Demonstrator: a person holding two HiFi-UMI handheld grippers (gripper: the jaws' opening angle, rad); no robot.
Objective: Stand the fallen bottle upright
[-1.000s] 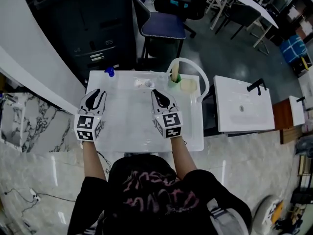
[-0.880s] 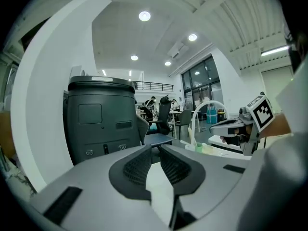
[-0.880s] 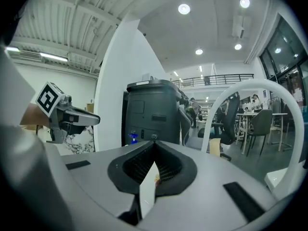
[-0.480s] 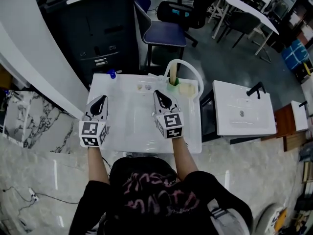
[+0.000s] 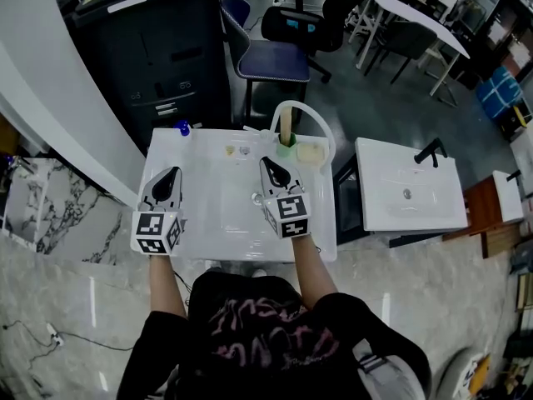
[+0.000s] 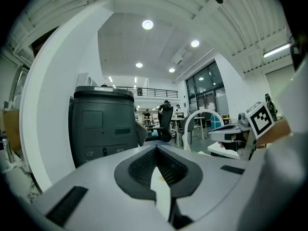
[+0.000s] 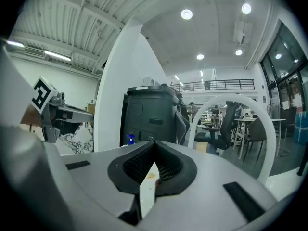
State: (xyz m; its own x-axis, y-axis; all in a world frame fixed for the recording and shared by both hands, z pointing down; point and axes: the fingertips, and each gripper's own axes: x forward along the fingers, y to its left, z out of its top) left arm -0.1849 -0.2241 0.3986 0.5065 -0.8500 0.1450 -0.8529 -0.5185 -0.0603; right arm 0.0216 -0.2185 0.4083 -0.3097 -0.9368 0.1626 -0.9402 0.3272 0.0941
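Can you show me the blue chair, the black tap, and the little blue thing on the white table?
blue chair (image 5: 271, 58), head view, on the seat cushion.
black tap (image 5: 431, 149), head view, on the middle of its spout.
little blue thing (image 5: 182, 127), head view, on its top.

Bright ceiling spotlights (image 6: 147, 24); glare on white tabletop (image 5: 237, 215); fisheye edges dark, warped.

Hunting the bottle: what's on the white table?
Small blue object at its far-left corner, green cup with a wooden stick, beige block. Left gripper and right gripper hide what's beneath.
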